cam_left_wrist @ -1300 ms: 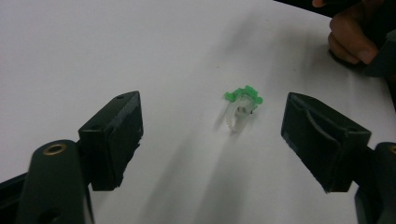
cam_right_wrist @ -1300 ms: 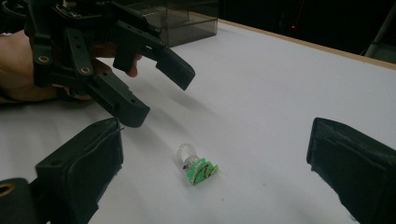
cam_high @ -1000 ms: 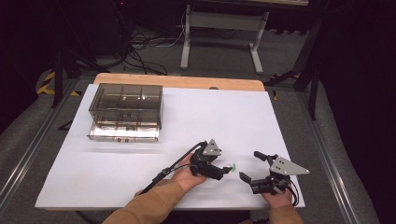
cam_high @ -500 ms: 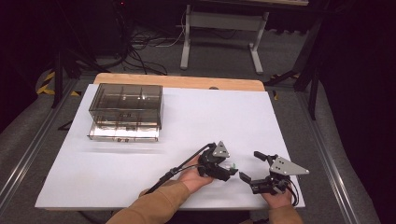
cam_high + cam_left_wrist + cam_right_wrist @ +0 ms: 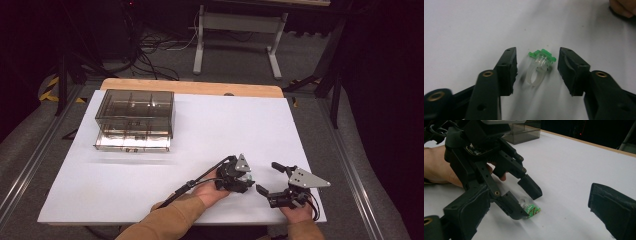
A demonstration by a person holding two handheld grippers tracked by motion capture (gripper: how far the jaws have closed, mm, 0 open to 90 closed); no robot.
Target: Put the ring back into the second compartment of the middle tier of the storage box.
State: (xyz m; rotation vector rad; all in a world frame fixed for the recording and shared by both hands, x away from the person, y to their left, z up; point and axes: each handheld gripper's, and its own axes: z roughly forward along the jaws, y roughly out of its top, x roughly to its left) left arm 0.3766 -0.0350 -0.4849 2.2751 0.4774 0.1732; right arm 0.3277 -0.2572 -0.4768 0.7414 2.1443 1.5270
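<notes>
A small toy ring (image 5: 539, 66) with a clear band and a green top lies on the white table (image 5: 200, 130). My left gripper (image 5: 537, 57) points down over it, one black jaw on each side. The jaws have just been closing, with the ring between them, but a gap remains at each pad, so the gripper is open. In the right gripper view the ring (image 5: 531, 210) shows between the left gripper's (image 5: 527, 203) tips. In the high view the left gripper (image 5: 246, 182) sits near the front edge. My right gripper (image 5: 267, 178) rests just to its right, wide open and holding nothing.
A smoky transparent drawer box (image 5: 135, 117) stands at the back left of the table, with its lower drawer pulled out a little. The box (image 5: 524, 132) also shows far off in the right gripper view. A wooden strip (image 5: 190, 87) runs along the table's far edge.
The left hand has slid its gripper to the right, closer to the right gripper. The right gripper has stayed where it was.
</notes>
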